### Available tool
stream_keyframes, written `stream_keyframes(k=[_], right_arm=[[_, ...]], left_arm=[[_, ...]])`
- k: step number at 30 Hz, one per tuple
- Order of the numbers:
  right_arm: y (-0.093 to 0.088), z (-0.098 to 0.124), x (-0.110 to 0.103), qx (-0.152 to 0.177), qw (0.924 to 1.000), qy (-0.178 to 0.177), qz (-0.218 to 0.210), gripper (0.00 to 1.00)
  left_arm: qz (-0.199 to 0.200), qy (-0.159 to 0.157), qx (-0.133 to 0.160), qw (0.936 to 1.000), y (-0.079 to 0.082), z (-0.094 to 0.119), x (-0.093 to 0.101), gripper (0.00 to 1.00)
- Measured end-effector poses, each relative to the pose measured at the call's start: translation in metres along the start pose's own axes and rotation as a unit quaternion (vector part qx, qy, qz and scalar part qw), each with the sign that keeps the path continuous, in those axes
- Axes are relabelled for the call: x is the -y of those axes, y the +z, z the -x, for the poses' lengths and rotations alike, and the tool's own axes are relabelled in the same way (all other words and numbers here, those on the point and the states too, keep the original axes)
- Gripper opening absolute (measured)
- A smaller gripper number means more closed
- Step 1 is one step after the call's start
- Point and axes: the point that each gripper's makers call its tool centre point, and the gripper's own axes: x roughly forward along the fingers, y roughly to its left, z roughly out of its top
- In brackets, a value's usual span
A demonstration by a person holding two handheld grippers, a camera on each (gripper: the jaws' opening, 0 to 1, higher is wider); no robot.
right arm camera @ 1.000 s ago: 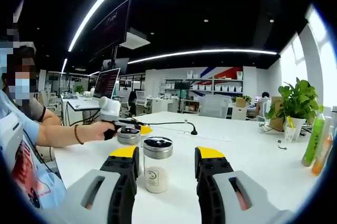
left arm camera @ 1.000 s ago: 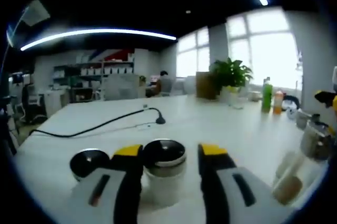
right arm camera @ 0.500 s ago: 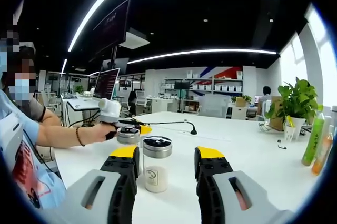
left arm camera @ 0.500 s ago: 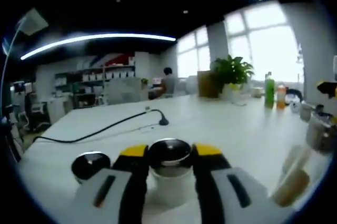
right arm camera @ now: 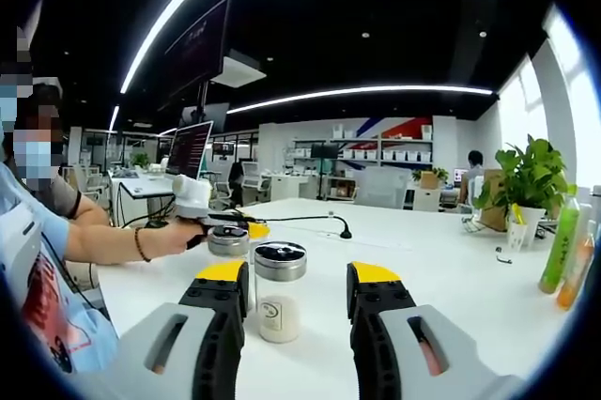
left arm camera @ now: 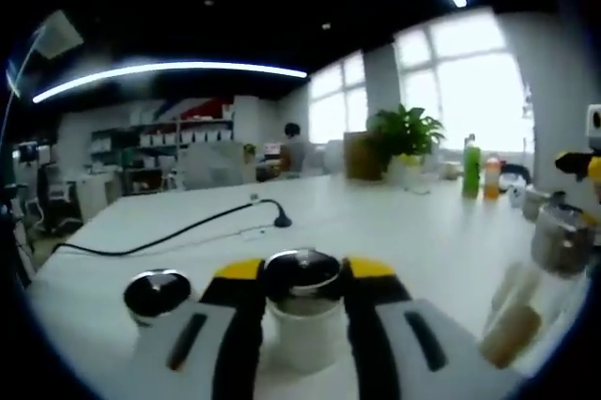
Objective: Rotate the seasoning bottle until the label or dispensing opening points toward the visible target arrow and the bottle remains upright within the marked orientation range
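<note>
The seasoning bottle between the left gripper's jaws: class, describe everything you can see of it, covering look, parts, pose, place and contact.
The seasoning bottle is a small jar with a pale, whitish body and a shiny metallic lid, dark on top. It stands upright on the white table. The left gripper has its yellow-tipped jaws closed against the lid's sides. In the right gripper view it shows behind a second, similar jar, with the person's hand holding the gripper. No label or opening can be made out.

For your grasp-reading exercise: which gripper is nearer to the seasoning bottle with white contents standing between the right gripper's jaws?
Right gripper: its open jaws flank the seasoning bottle. The left gripper sits behind it.
</note>
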Motion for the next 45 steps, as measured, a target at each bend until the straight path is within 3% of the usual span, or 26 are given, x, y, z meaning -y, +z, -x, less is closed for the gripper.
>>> stream_keyframes(k=[9,11,15,21,36,45], right_arm=[[-0.002,-0.002,0.001,-0.003,1.0000,0.001,0.000,0.42],[-0.001,-0.002,0.002,-0.002,1.0000,0.000,0.000,0.42],[-0.001,-0.002,0.003,-0.001,1.0000,-0.001,-0.001,0.42],[-0.005,-0.005,0.000,-0.006,1.0000,0.004,-0.002,0.42],[-0.002,0.002,0.003,-0.001,1.0000,-0.008,0.003,0.41],[-0.001,0.005,0.003,-0.002,0.9999,-0.010,0.009,0.41]], left_arm=[[0.001,-0.016,0.016,0.9997,0.020,0.017,0.003,0.33],[0.020,-0.022,0.018,0.9994,0.023,0.024,0.004,0.33],[-0.003,-0.039,0.011,0.9992,0.029,0.041,0.011,0.33],[0.011,-0.063,0.023,0.9977,0.038,0.066,0.019,0.33],[0.012,-0.116,0.021,0.9929,0.033,0.110,0.055,0.33],[0.026,-0.116,0.025,0.9926,0.020,0.126,0.064,0.33]])
